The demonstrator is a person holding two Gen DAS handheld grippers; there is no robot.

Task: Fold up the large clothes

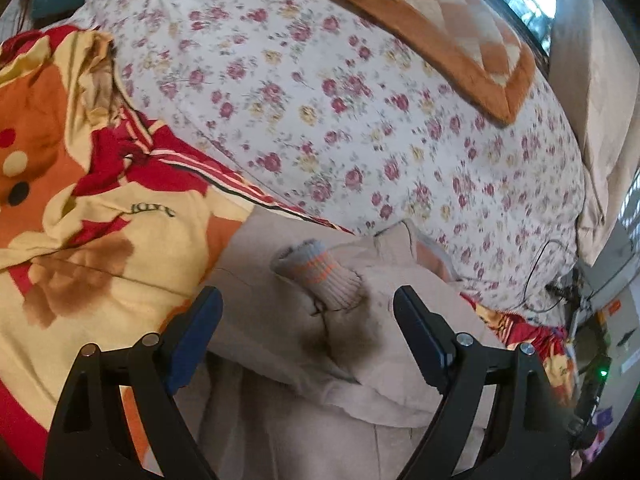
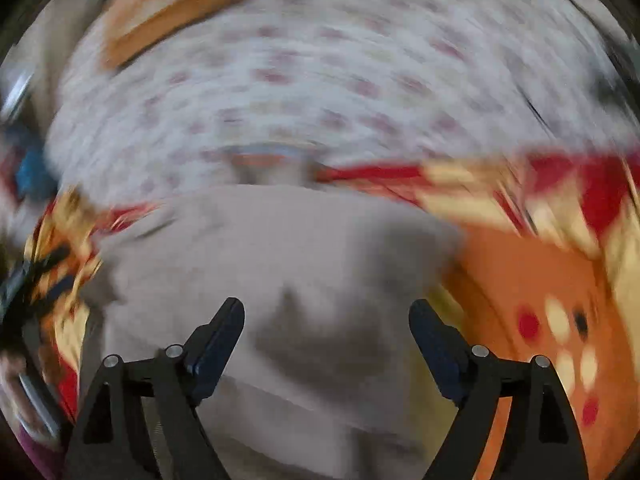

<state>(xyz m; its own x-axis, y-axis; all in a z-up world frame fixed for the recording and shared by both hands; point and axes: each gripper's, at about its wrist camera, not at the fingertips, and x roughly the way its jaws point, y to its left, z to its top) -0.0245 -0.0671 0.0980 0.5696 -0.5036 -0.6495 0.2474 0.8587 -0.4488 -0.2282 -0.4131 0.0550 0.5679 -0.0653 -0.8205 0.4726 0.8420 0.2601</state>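
A beige garment (image 1: 304,360) lies bunched on the bed in the left wrist view. Its ribbed cuff (image 1: 320,276) with grey and orange stripes sticks up just beyond my left gripper (image 1: 308,304), which is open and empty above the cloth. In the right wrist view, heavily blurred, the same beige garment (image 2: 280,264) lies under my right gripper (image 2: 326,316), which is open and empty.
A red, yellow and orange cartoon blanket (image 1: 80,208) covers the bed, also in the right wrist view (image 2: 540,280). A white floral quilt (image 1: 320,112) is heaped behind, with an orange checked cushion (image 1: 440,32) on it. Cables and gear (image 1: 580,320) sit at the right edge.
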